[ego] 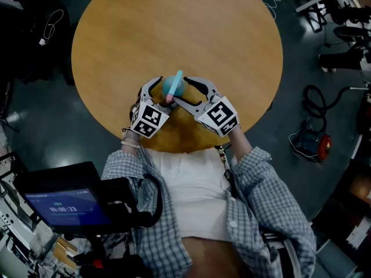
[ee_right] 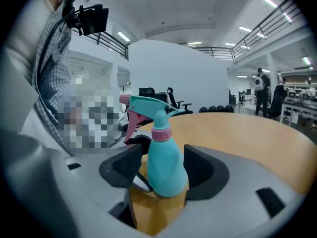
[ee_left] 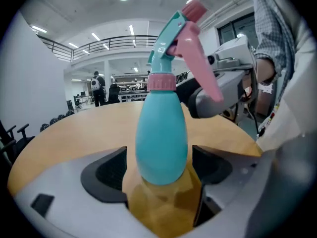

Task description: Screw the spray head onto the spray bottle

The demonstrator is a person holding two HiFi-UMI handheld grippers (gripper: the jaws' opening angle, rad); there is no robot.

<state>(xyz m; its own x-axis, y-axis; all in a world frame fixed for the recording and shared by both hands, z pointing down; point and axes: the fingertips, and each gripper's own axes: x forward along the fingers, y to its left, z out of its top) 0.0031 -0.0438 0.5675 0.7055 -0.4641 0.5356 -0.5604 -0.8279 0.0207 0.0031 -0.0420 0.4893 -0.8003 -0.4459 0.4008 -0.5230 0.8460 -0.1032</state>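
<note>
A teal spray bottle (ego: 173,87) stands upright near the front edge of the round wooden table (ego: 174,28). Its teal and pink spray head (ee_left: 183,29) sits on the pink collar at the neck. My left gripper (ego: 164,91) comes in from the left and is open, its pads either side of the bottle's body (ee_left: 162,143) with small gaps. My right gripper (ego: 184,91) comes in from the right and is open too, its pads flanking the bottle (ee_right: 166,167) low down without pressing on it. In the left gripper view the right gripper (ee_left: 218,95) shows behind the pink trigger.
The person sits close against the table's near edge. A dark monitor (ego: 66,207) stands at the lower left. On the floor to the right lie a red and black device (ego: 313,143) and cables (ego: 316,100). Chairs and stands crowd the top right corner.
</note>
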